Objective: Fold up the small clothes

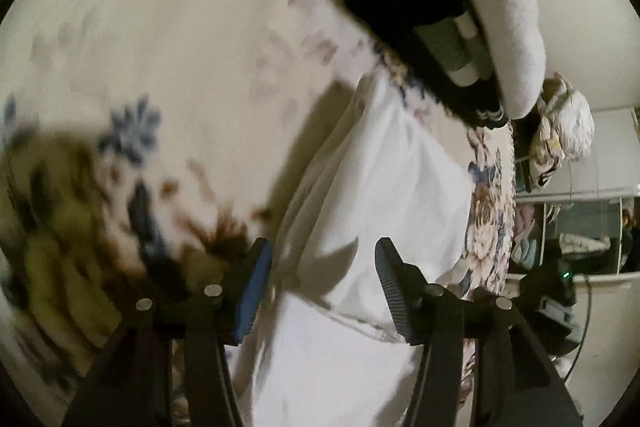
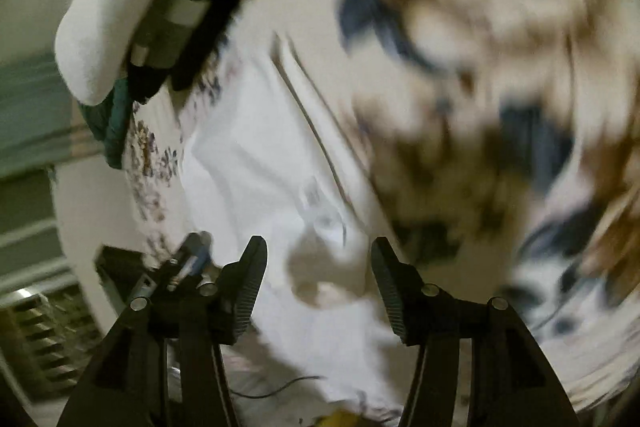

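A white garment (image 1: pixel 372 195) lies on a floral bedspread (image 1: pixel 160 59), running from below my left gripper toward a stack of folded clothes. My left gripper (image 1: pixel 324 287) is open just above the garment's near part, holding nothing. The same white garment (image 2: pixel 260 163) shows in the right wrist view, with a seam line across it. My right gripper (image 2: pixel 318 285) is open above it and empty. Both views are blurred.
A stack of folded clothes (image 1: pixel 448 11), black, grey-striped and white, sits on the bed beyond the garment; it also shows in the right wrist view (image 2: pixel 160 7). The bed edge (image 1: pixel 508 211) is at right, with shelves (image 1: pixel 580 235) beyond. A crumpled cloth (image 1: pixel 564 131) lies near the edge.
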A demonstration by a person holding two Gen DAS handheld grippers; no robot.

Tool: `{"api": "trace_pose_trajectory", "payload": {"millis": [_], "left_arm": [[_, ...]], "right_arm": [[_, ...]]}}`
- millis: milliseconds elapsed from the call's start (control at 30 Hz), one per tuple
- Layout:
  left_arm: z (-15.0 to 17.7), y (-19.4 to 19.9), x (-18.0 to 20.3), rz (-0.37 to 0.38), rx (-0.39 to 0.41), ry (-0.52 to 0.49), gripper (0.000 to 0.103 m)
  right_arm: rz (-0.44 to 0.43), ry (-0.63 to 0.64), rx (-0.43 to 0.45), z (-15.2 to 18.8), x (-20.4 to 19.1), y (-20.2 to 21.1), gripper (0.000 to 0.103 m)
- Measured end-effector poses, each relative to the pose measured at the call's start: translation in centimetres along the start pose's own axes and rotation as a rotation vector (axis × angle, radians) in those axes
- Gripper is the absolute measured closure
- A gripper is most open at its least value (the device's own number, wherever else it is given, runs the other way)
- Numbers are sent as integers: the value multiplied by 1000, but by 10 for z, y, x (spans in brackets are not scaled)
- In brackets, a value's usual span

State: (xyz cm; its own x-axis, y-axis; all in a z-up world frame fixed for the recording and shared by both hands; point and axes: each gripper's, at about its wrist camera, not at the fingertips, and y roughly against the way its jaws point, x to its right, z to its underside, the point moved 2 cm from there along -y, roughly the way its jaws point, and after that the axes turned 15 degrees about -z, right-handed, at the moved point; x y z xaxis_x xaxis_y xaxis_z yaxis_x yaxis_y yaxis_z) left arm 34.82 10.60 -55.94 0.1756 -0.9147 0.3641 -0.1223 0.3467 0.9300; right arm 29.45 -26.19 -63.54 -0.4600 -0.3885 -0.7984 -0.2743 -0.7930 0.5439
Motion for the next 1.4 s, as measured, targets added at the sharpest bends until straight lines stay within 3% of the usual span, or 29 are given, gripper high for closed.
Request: {"api": "trace_pose_trajectory", "payload": {"millis": [33,100,133,167,200,333,500,567,600,667,700,733,900,1067,1167,1233,1400], "left_arm": [[4,-2,0,-4,18,11,55],[9,-1,7,-42,79,-3,80],[11,0,11,-65,89,-14,88],[11,2,15,-78,102,-14,90],[14,8,18,-72,126,-8,91],[24,21,25,-42,148,-19,92],[26,8,19,-26,53,-25,85],[30,14,13,-19,37,-27,79],[35,21,9,-18,36,-31,74],[46,35,1,-17,40,-37,50],[58,46,-7,-22,46,-41,47],[66,52,-13,-31,45,-39,45],[126,56,-45,-70,-53,-16,45],[185,27,-56,-86,-159,-31,45],[208,0,-56,-105,-210,-38,45],[215,-10,-54,-95,-214,-34,45],[224,-8,-41,-134,-125,-68,47]], "right_arm": [[-9,-26,2,4,9,-6,46],[-35,-81,13,7,22,-16,47],[-48,-87,23,8,25,-17,53],[-48,-76,44,9,23,-18,64],[-37,-63,61,10,21,-18,89],[15,8,109,16,3,-11,96],[106,73,89,18,3,2,95],[120,58,42,17,8,-4,89],[115,51,27,18,9,-4,79],[89,52,14,24,10,2,58],[81,51,12,29,12,7,51],[72,50,9,36,14,13,51],[96,4,-61,87,52,38,51],[143,-31,-160,143,99,39,51],[124,-41,-192,164,116,30,51],[116,-41,-192,171,124,23,51],[90,-43,-200,178,132,3,51]]}}
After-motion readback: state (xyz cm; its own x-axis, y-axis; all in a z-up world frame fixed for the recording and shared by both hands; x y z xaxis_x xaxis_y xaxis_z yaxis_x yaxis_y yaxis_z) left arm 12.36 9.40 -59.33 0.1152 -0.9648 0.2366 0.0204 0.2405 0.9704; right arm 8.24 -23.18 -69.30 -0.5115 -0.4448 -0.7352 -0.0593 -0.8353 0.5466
